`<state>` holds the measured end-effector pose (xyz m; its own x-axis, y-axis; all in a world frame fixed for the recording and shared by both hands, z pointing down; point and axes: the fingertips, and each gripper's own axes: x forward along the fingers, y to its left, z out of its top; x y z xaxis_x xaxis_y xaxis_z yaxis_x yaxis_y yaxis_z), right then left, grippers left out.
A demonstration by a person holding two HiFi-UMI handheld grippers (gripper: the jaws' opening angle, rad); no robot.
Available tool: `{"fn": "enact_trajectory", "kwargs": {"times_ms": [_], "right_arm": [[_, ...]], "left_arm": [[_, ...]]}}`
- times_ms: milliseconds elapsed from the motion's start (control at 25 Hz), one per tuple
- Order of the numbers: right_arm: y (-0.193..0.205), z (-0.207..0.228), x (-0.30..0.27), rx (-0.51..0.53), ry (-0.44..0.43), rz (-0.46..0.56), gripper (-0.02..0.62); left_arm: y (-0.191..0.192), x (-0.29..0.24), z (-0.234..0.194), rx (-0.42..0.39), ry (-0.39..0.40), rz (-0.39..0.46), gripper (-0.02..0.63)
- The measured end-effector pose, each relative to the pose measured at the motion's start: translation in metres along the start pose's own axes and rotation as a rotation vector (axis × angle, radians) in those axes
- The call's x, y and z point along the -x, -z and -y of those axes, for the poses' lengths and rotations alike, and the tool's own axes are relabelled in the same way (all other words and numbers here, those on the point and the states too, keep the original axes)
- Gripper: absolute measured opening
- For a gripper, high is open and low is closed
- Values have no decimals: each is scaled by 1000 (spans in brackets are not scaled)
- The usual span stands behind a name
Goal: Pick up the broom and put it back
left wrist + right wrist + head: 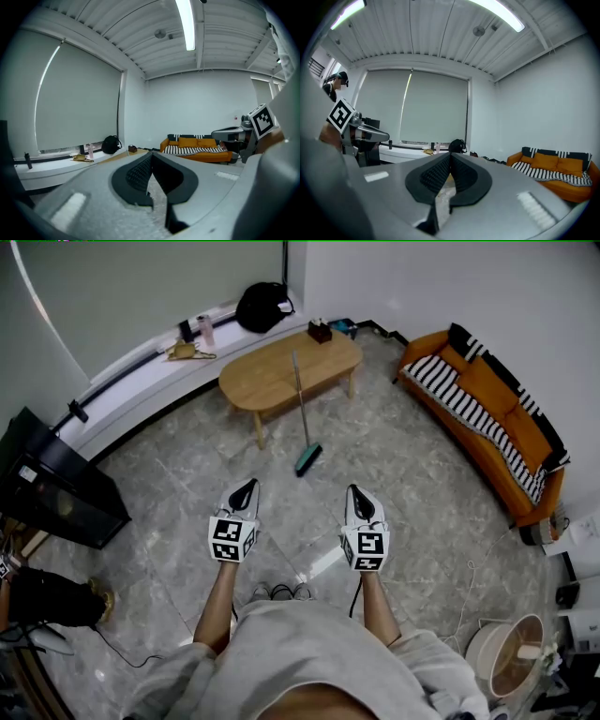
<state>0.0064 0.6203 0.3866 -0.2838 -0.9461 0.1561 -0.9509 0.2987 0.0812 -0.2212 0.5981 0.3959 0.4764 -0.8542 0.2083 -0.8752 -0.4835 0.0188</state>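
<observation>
Jaws on both your left gripper [246,488] and right gripper [360,495] were closed tip to tip, with nothing between them. Broom [301,409] stood well ahead of you, brush on the floor [394,474], handle leaning on the near edge of the wooden table [272,381]. Reach step not begun, I'd say. Next you needed to step closer, open one gripper, and clamp the handle.

Bright, even light from ceiling tube [189,26]; fisheye bending, dark corners in gripper views.
</observation>
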Motion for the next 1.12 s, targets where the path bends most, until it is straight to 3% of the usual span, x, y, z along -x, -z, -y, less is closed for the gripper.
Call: {"fn": "enact_trajectory", "kwargs": {"times_ms": [440,1120], "right_arm": [[14,22,-28,-4,-33,-21,2],[-10,50,-197,3,11,-38,2]], "left_arm": [[17,-30,5,29,-21,-26,-3],[-19,-180,-125,41,32,-13,-3]]}}
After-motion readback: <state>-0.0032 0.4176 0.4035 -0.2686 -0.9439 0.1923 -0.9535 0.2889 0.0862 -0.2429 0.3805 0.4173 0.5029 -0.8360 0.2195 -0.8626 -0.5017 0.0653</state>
